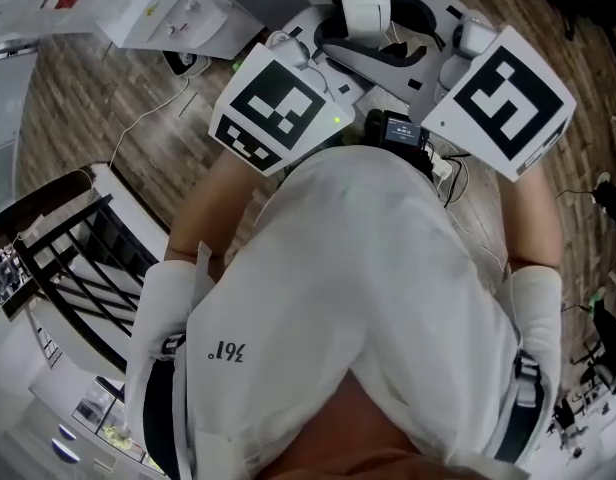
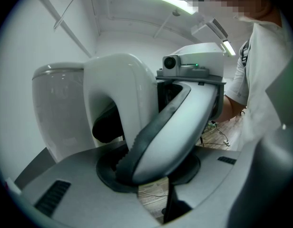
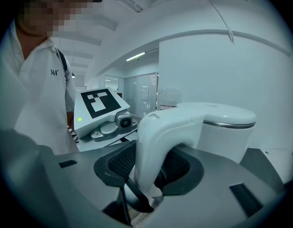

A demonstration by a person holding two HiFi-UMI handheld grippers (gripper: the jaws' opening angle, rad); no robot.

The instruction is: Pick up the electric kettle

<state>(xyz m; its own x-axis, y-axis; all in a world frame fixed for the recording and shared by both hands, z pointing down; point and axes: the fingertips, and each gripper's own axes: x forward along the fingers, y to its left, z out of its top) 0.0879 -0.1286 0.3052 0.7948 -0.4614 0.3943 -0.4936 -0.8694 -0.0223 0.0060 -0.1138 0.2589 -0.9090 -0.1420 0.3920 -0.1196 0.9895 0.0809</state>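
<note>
The white electric kettle (image 2: 56, 108) stands at the left of the left gripper view, and its body (image 3: 227, 132) shows at the right of the right gripper view. Its curved white handle (image 3: 156, 146) runs down between the dark meshed pads (image 3: 119, 163) of my right gripper (image 3: 149, 175), which is shut on it. My left gripper (image 2: 146, 175) faces the handle (image 2: 120, 89) from the other side. The right gripper's white finger (image 2: 175, 127) with its dark toothed edge crosses the left gripper's dark hollow. Whether the left pads press on anything is hidden. In the head view both marker cubes (image 1: 278, 108) sit below the handle (image 1: 363, 3).
A person's white shirt (image 1: 368, 298) fills the middle of the head view. A black rack (image 1: 78, 258) stands at the left, a white appliance (image 1: 168, 8) at the top left, and cables (image 1: 148, 118) lie on the wooden floor.
</note>
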